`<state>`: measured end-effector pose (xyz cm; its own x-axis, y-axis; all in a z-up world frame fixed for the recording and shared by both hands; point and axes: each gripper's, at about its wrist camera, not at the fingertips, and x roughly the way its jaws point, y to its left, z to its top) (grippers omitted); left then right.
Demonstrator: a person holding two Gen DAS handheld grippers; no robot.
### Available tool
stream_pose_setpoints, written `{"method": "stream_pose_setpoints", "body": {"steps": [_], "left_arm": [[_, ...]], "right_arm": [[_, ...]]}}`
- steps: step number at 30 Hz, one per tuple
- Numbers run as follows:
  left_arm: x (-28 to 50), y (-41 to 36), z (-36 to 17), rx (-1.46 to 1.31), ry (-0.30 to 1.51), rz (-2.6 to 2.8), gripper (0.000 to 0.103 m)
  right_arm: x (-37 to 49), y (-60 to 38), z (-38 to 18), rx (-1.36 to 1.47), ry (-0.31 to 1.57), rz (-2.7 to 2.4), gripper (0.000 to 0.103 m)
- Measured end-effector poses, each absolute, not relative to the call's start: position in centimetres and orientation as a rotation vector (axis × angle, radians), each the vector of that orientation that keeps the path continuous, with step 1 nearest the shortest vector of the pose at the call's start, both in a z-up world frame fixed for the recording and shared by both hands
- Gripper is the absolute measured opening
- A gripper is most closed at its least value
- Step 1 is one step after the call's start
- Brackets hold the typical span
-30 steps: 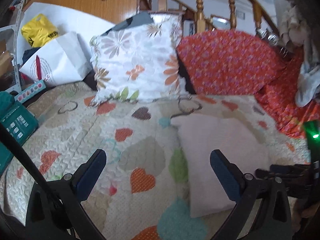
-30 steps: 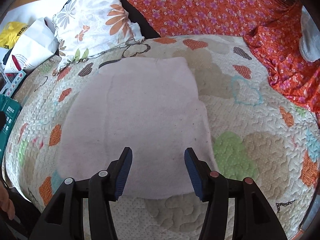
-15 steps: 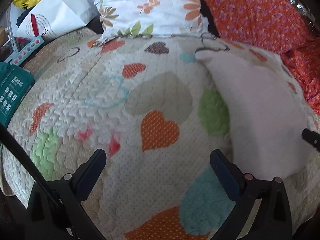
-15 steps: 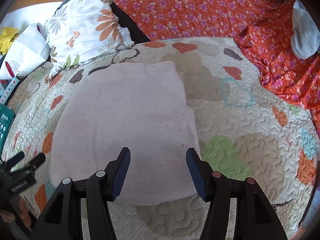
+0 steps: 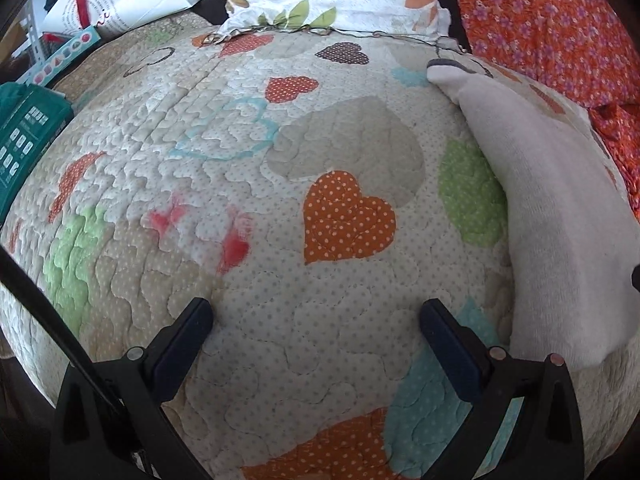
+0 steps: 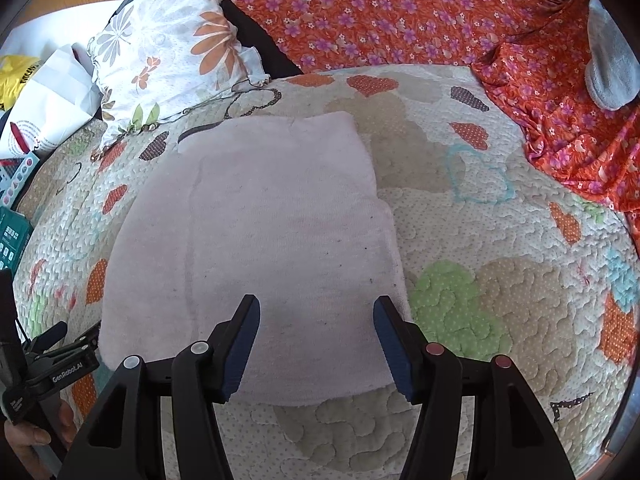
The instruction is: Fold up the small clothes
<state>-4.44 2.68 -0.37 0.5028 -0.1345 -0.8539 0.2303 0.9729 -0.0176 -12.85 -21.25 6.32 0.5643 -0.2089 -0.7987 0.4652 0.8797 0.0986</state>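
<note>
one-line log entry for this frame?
left gripper: open, over quilt | right gripper: open, over pink garment | garment: flat, partly folded

The left tool (image 5: 316,320) has dropped toward the quilt (image 5: 280,160), jaws spread.

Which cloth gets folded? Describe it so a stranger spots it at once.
Find the quilt patterned with coloured hearts. In its middle, just ahead of the open right gripper, lies a pale pink garment, spread flat. It is the only plain, unpatterned cloth, unlike the flowered pillow and the orange flowered sheet behind it.
</note>
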Motion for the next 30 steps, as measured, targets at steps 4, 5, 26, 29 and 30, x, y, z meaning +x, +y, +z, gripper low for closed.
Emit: {"method": "stream_pose_setpoints", "body": {"steps": [4,5,26,29,30], "left_arm": [[-4.0,2.7,-0.3,0.094,1.061,-0.219,0.103],[-3.9,2.6,-0.3,0.097,1.064,-0.22,0.103],[-7.2,1.2,7.0,0.257,0.72,-0.211,0.103],[-7.3,1.3,6.6,0.259,0.744,-0.205,0.103],[-7.2,1.3,6.4,0.253,0.755,-0.206,0.103]], "right_arm": [[-12.9,-21.3,6.4,0.32,0.882,-0.409,0.064],[-12.9,-21.3,6.4,0.32,0.88,-0.412,0.064],[-12.7,-18.6,6.5,0.179,0.862,-0.408,0.07],[-12.5,-18.2,6.3,0.168,0.871,-0.396,0.07],[-12.4,-18.0,6.2,0.162,0.873,-0.392,0.07]]}}
